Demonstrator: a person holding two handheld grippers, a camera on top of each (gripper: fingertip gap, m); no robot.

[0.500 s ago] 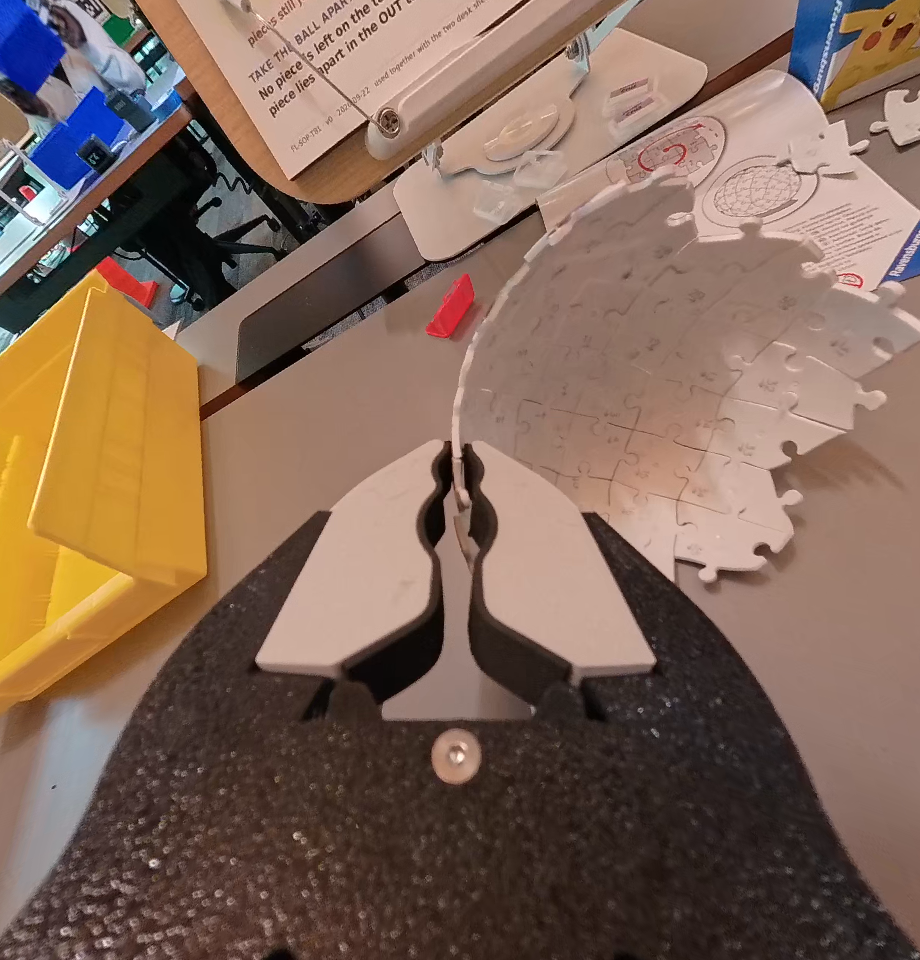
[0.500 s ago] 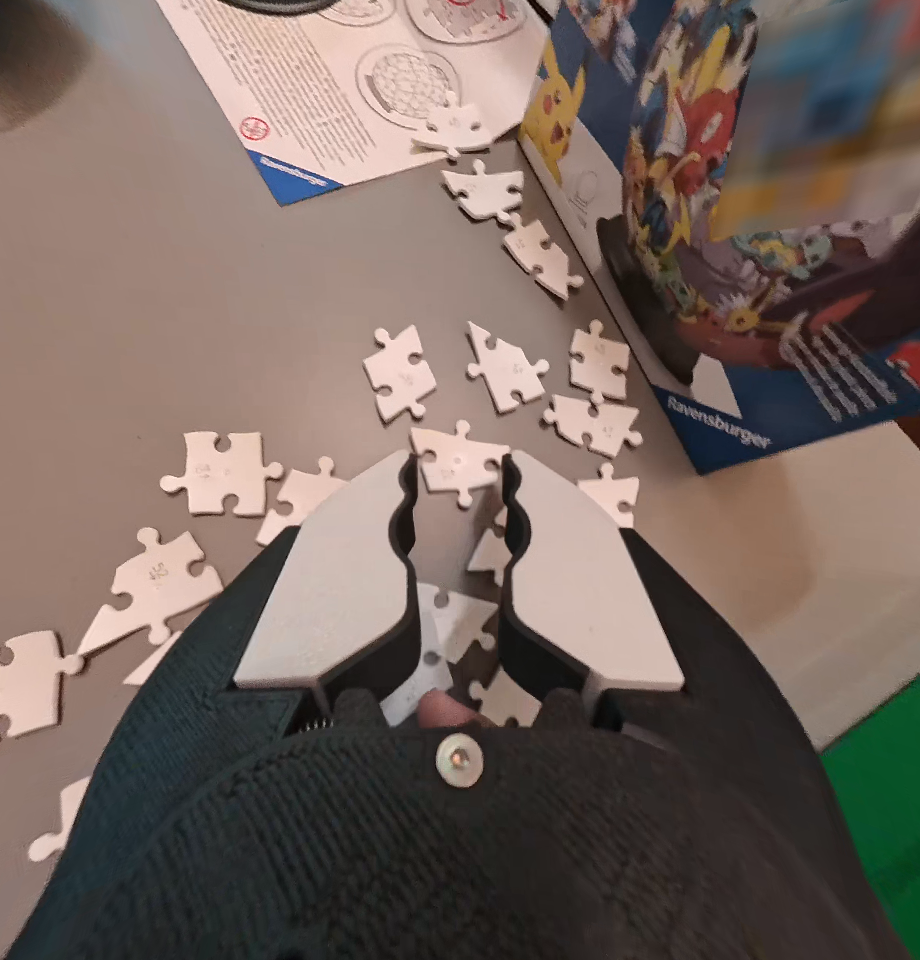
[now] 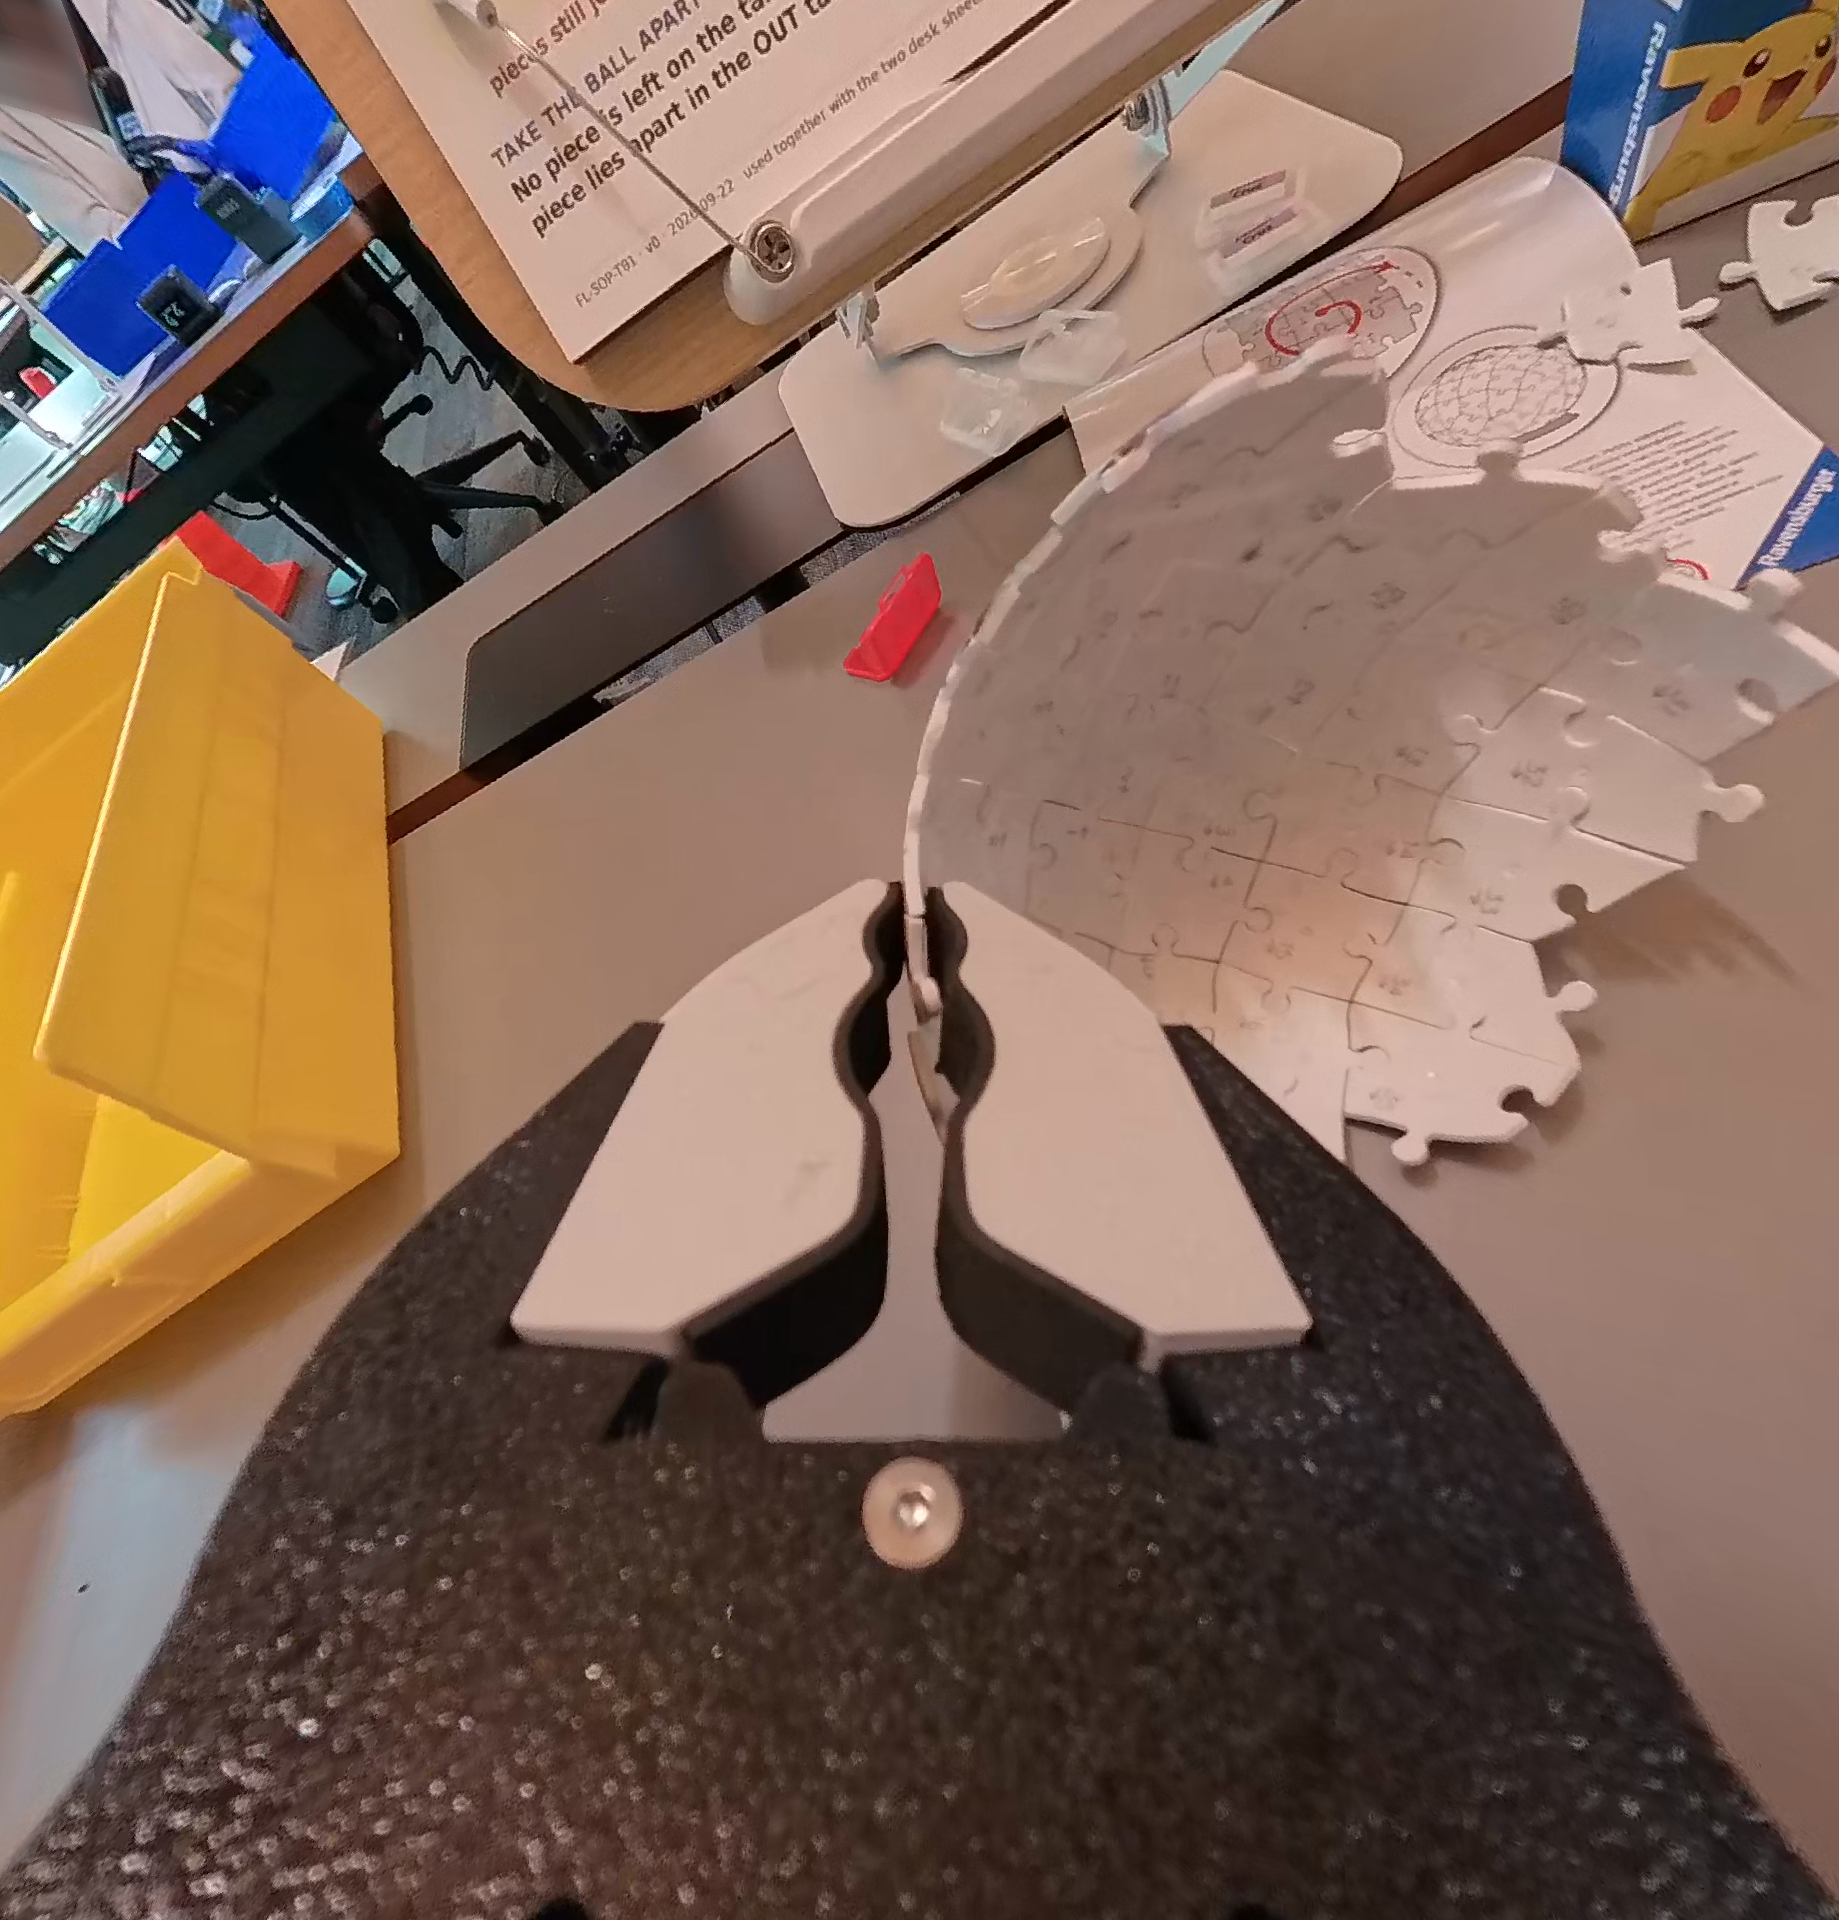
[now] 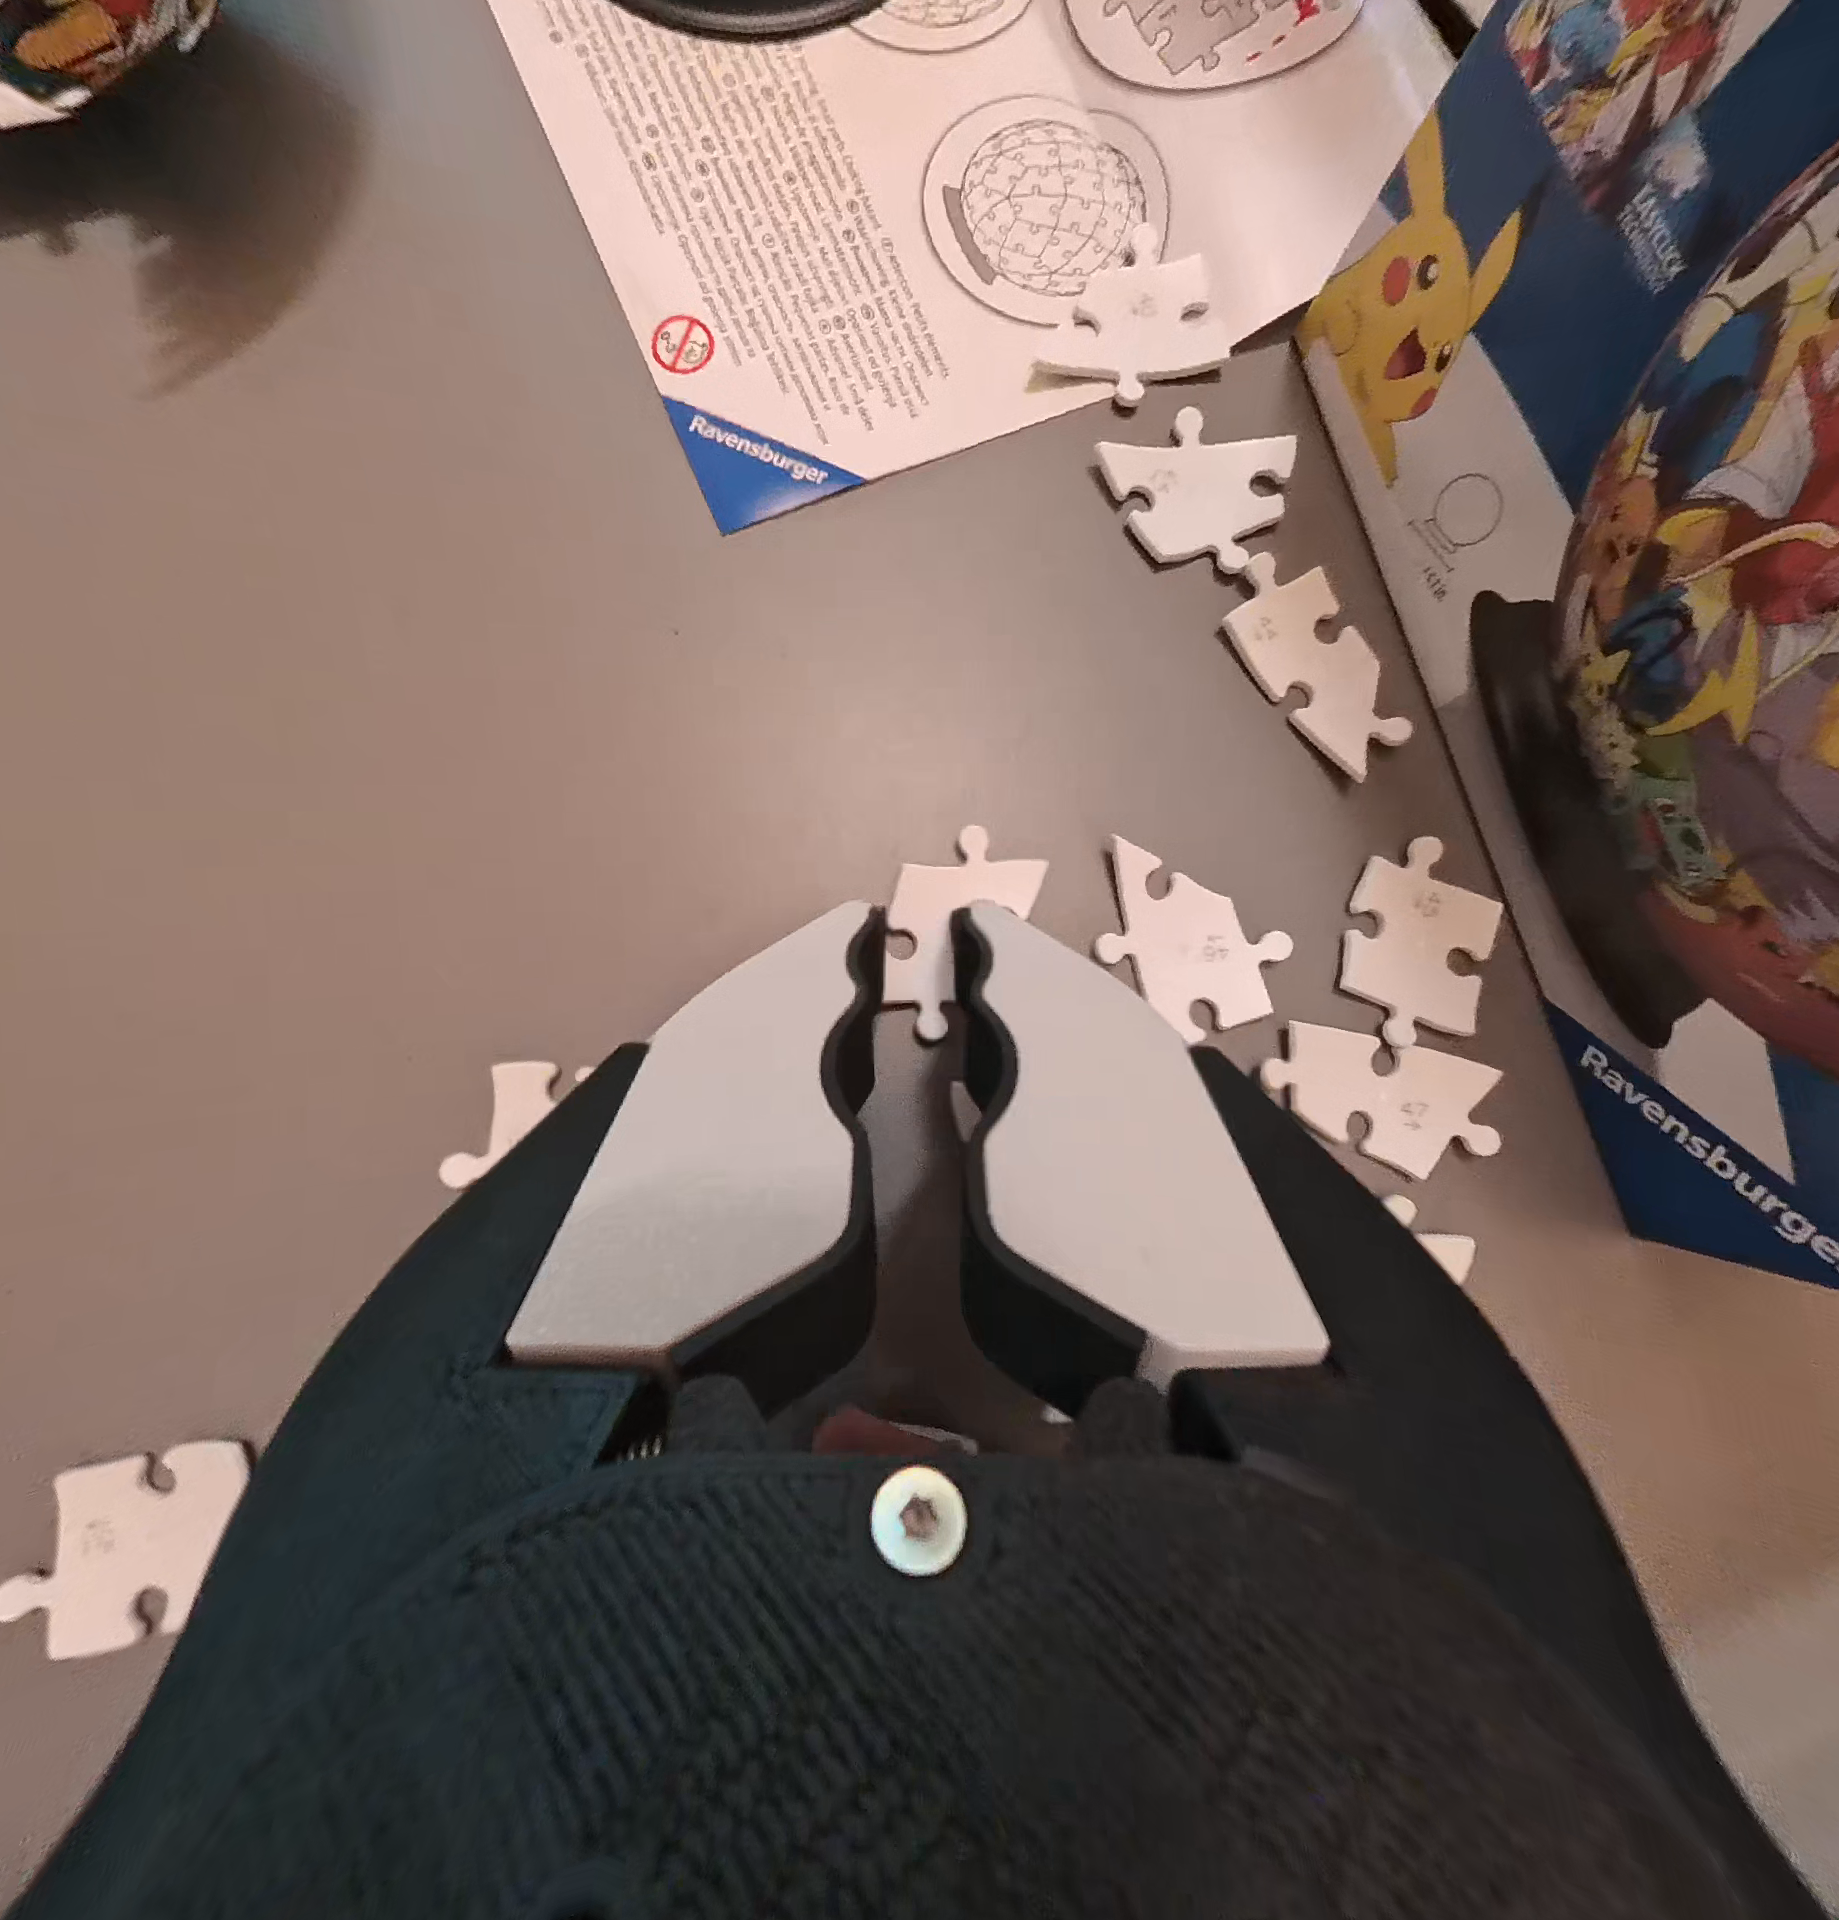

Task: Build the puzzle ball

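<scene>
My left gripper (image 3: pixel 920 914) is shut on the near rim of the half-built puzzle ball (image 3: pixel 1310 769). It is a white curved shell of joined pieces, standing on edge on the grey table with its inside facing me. My right gripper (image 4: pixel 915 920) hovers low over loose white puzzle pieces, its jaws a narrow gap apart and holding nothing. One piece (image 4: pixel 936 935) lies on the table right behind the fingertips, partly under the right finger. More loose pieces (image 4: pixel 1185 945) lie to the right. A corner of the ball's coloured outside (image 4: pixel 21 62) shows at top left in the right wrist view.
A yellow bin (image 3: pixel 167 935) stands at the left. A small red part (image 3: pixel 894 623), a white stand base (image 3: pixel 1050 260) and a clipboard sign lie behind the ball. The instruction sheet (image 4: pixel 842 208) and the blue puzzle box (image 4: pixel 1673 520) border the loose pieces. My hands' fingertips stand some 30 cm from each other.
My right gripper has moved forward and lower onto another loose piece, and its jaws have narrowed. My left gripper keeps its hold on the shell, barely moved.
</scene>
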